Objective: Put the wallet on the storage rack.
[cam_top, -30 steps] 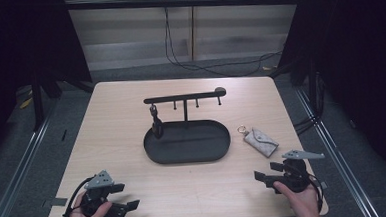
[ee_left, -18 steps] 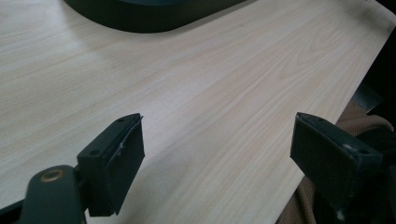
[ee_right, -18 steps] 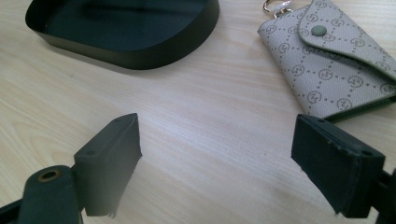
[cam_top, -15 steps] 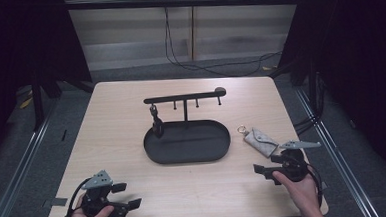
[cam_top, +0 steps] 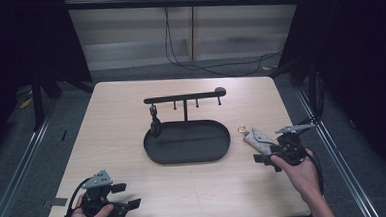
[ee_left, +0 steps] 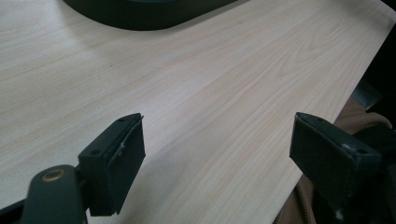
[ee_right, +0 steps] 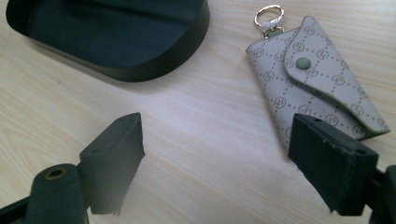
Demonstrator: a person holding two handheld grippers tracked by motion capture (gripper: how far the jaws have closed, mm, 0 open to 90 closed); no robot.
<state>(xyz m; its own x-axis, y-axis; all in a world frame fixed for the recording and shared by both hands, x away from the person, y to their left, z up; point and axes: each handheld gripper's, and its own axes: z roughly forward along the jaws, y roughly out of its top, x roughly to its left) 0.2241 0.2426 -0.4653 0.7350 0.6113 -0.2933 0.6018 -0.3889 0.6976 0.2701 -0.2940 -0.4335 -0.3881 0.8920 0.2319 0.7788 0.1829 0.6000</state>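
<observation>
Fingers, right: my right gripper has its jaws spread wide with bare tabletop between them; they have just been opening and then easing in a little, and nothing is gripped.
Fingers, left: my left gripper also stands wide open over bare wood, holding nothing.
Right gripper, place: near the table's right edge, toward the front right corner, my hand behind it.
Left gripper, place: at the front left corner, close to the front edge.
Pouch: grey patterned key pouch with a snap flap and a metal ring clasp; lies flat on the table, right of the tray and near the right edge.
Pouch to right gripper: its lower end sits just beside my one jaw; I cannot tell whether they touch.
Tray: black oval tray at the table's middle, its rim in the right gripper view.
Rack: black bar with pegs standing at the tray's far side; a small dark item hangs from its left end.
</observation>
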